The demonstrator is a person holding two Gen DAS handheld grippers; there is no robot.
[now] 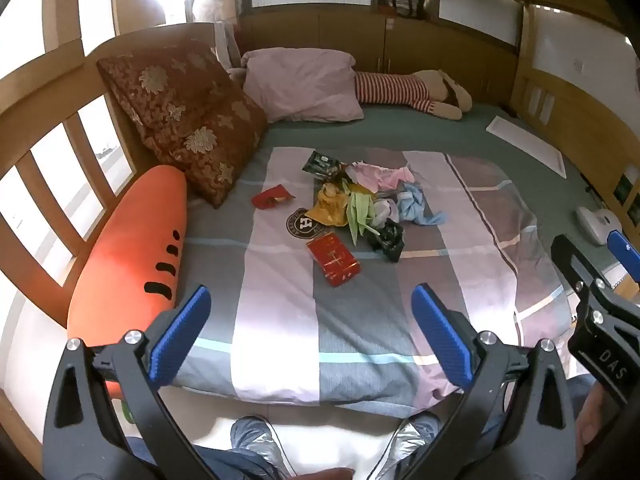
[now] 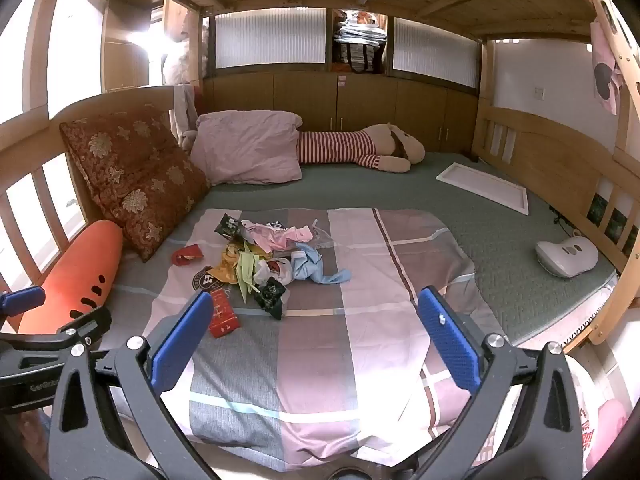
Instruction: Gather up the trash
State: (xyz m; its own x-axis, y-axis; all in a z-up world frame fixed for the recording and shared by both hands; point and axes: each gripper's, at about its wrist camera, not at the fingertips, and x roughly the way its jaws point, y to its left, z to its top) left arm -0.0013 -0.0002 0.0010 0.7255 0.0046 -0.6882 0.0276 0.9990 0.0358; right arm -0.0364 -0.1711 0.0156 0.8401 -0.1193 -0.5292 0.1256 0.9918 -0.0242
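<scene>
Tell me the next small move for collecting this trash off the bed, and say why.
Probably reach the left gripper forward and down toward the red packet, the nearest piece of the trash pile on the striped quilt. Both grippers are open and hold nothing, short of the litter; the right gripper sits no closer, and the packet lies flat and apart from the tangled wrappers.

- Two tools: left tool (image 1: 310,330), right tool (image 2: 316,338)
- One trash pile (image 1: 360,200), centre of frame
- Two pillows: patterned pillow (image 1: 184,120), pink pillow (image 1: 300,84)
- One carrot plush (image 1: 132,256)
- One striped plush (image 1: 408,92)
- One white tray (image 2: 484,186)
</scene>
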